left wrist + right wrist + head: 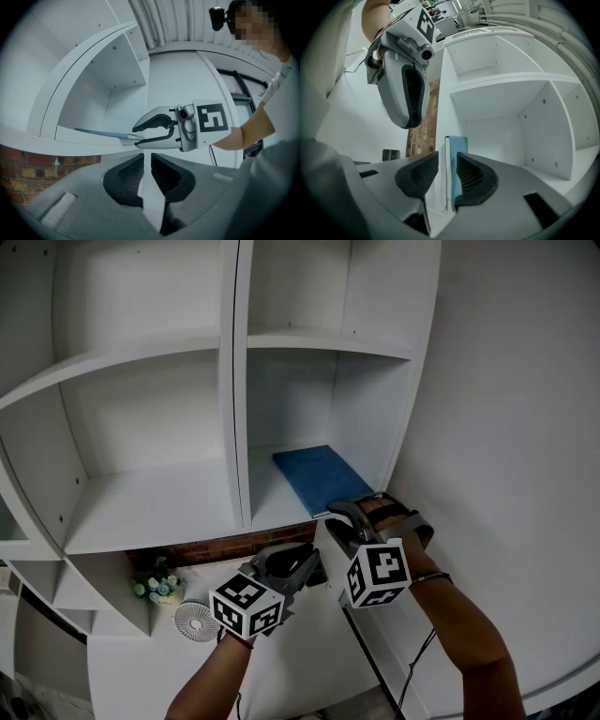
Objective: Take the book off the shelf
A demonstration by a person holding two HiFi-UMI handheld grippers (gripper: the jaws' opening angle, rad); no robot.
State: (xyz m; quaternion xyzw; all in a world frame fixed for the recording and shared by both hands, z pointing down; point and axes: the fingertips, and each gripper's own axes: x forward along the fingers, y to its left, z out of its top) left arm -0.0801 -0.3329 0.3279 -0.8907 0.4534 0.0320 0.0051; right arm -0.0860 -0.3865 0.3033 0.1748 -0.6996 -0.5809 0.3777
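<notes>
A thin blue book (317, 476) lies flat on the lower right shelf (272, 512) of a white bookcase. My right gripper (339, 513) is at the book's near edge. In the right gripper view the book (457, 143) stands between my right gripper's (446, 171) jaws, with a gap beside the left pad, so the jaws are open. The left gripper view shows the right gripper's (136, 136) tips meeting the book's (101, 133) end. My left gripper (314, 559) hovers shut and empty just below and to the left; it also shows in the right gripper view (408, 124).
A brick strip (216, 547) runs under the shelf. Below it, a small white fan (196, 622) and a flower bunch (159, 587) sit on a lower ledge. A curved white wall (506, 427) rises on the right. The other compartments hold nothing visible.
</notes>
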